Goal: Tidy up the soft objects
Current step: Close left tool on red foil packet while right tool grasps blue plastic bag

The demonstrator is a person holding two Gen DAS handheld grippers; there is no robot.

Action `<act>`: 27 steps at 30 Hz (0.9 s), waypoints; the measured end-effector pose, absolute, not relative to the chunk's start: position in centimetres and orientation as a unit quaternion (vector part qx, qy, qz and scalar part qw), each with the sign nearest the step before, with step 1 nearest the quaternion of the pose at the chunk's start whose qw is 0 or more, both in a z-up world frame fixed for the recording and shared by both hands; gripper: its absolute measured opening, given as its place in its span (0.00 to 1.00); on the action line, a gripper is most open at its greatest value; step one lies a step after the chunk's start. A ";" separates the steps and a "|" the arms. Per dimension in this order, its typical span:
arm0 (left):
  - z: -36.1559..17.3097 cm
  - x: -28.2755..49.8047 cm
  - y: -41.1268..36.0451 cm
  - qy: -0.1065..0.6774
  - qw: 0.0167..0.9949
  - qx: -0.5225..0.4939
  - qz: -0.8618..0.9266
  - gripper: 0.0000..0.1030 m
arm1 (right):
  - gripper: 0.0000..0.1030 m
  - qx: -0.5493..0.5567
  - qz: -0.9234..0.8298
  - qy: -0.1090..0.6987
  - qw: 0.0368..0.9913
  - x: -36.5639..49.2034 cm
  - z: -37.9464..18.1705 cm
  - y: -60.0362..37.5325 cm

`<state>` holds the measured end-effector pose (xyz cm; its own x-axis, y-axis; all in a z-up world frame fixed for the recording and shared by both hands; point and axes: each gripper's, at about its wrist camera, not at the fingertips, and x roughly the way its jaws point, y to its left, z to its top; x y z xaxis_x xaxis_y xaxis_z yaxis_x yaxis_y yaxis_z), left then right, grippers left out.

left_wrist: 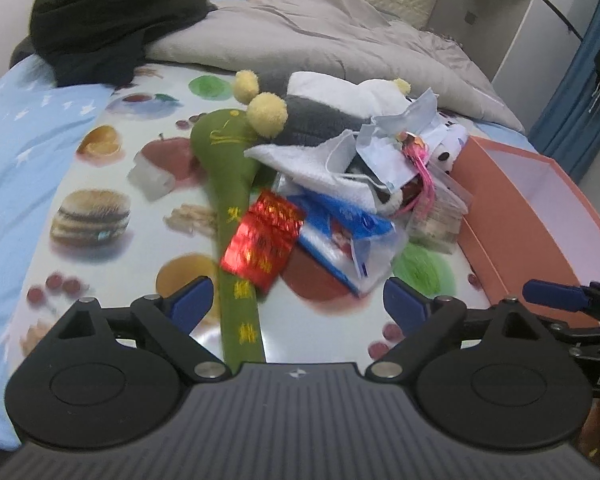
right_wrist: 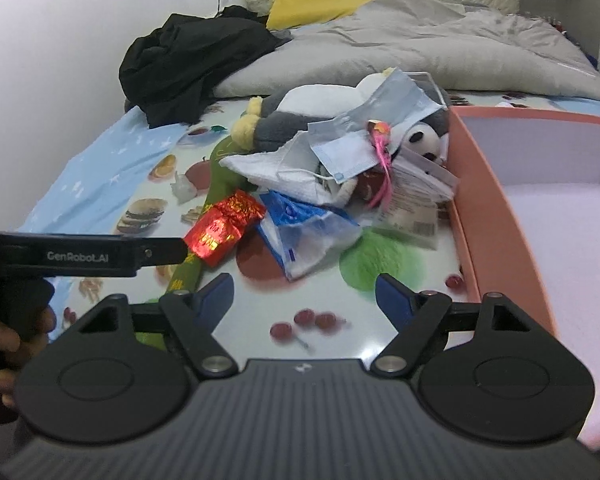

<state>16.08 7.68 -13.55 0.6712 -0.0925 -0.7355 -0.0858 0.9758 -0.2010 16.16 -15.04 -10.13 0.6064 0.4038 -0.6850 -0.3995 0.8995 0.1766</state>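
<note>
- Left gripper [left_wrist: 298,300]: jaws stood wide, nothing gripped; green plush stick [left_wrist: 236,216] ran up between them, off the pads.
- Red foil packet [left_wrist: 262,236] lay on the stick just ahead of the jaws.
- Right gripper [right_wrist: 304,298]: jaws stood wide, empty; bare printed sheet [right_wrist: 320,344] between them.
- Soft pile ahead of both: grey plush [right_wrist: 284,120], white cloth [right_wrist: 276,168], blue mask [right_wrist: 380,128], blue-white bag [right_wrist: 304,232].
- Pink box [right_wrist: 496,200] rim right of the right jaws, touching the pile's edge; inside open.
</note>
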 end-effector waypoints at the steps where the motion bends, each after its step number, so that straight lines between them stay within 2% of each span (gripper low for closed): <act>1: -13.7 16.8 7.8 0.407 0.907 -0.105 -0.003 0.90 | 0.77 -0.003 0.223 0.380 0.898 16.8 -10.3 -14.7; 10: -16.0 22.8 8.5 0.425 0.903 -0.063 -0.025 0.84 | 0.77 -0.024 0.256 0.394 0.882 22.4 -12.4 -12.0; 12: -16.5 23.7 8.5 0.429 0.901 -0.054 -0.030 0.78 | 0.77 -0.040 0.260 0.391 0.882 23.4 -12.9 -11.4; 15: -17.3 25.3 8.6 0.436 0.898 -0.040 -0.041 0.76 | 0.77 -0.060 0.271 0.394 0.876 24.7 -13.8 -10.4; 19: -18.1 26.6 8.2 0.443 0.895 -0.007 -0.049 0.75 | 0.70 -0.097 0.285 0.394 0.869 26.0 -15.0 -9.1; 27: -19.3 27.3 7.6 0.446 0.891 0.057 -0.057 0.70 | 0.66 -0.148 0.309 0.379 0.859 27.0 -17.0 -7.8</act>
<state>27.28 7.60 -19.26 0.5954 -0.0507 -0.8019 0.1519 0.9871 0.0504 26.96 -7.76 -16.96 0.5210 0.4190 -0.7436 -0.6441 0.7646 -0.0204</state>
